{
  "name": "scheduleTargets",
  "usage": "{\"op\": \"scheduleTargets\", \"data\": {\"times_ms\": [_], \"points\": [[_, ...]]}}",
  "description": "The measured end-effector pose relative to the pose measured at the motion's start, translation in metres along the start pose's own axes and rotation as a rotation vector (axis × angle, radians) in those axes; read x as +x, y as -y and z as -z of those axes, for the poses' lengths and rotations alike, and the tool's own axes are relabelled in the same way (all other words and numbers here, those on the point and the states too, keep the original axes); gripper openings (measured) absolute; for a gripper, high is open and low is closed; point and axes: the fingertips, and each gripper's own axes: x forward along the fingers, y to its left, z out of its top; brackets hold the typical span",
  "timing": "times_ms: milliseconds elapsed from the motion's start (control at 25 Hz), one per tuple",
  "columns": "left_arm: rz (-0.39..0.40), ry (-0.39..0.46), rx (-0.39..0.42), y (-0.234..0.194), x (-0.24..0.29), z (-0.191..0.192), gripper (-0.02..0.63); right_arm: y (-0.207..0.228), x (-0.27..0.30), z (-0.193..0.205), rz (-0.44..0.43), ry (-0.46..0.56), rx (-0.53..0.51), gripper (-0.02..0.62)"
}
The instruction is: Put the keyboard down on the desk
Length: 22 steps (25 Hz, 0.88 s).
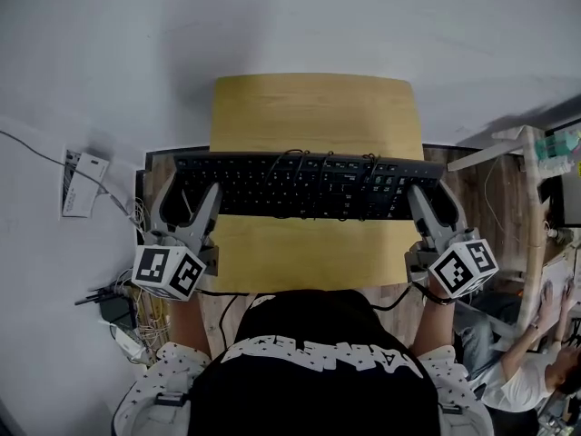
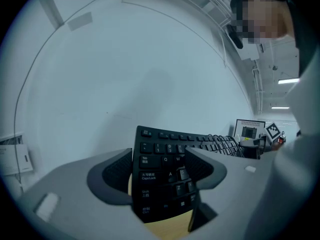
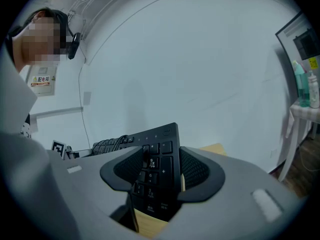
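My left jaws (image 1: 192, 191) are open. One jaw sits on each side of the keyboard's left end, and they squeeze nothing. My right jaws (image 1: 432, 194) are open the same way at the right end. The keyboard (image 1: 309, 185) lies flat across the bench (image 1: 309, 107), keys up. I think it is down where it should be.

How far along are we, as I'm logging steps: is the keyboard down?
Seemingly done: the keyboard lies level across the desk, ends overhanging. In hand: the left gripper and right gripper straddle its ends, jaws apart, a gap showing. Left: draw both back.
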Motion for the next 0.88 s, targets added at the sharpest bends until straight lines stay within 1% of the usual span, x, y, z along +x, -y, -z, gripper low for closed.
{"op": "scheduleTargets", "data": {"times_ms": [200,640,880], "points": [[-0.02,-0.03,-0.004,-0.004,0.002,0.012,0.308,0.007,0.01,0.009,-0.008,-0.03,0.011,0.242],[-0.027,-0.1,-0.021,-0.015,0.006,0.042,0.308,0.017,0.026,0.033,0.008,-0.093,0.034,0.245],[-0.032,-0.158,-0.029,-0.007,0.016,0.069,0.308,0.042,0.028,0.054,0.015,-0.125,0.056,0.245]]}}
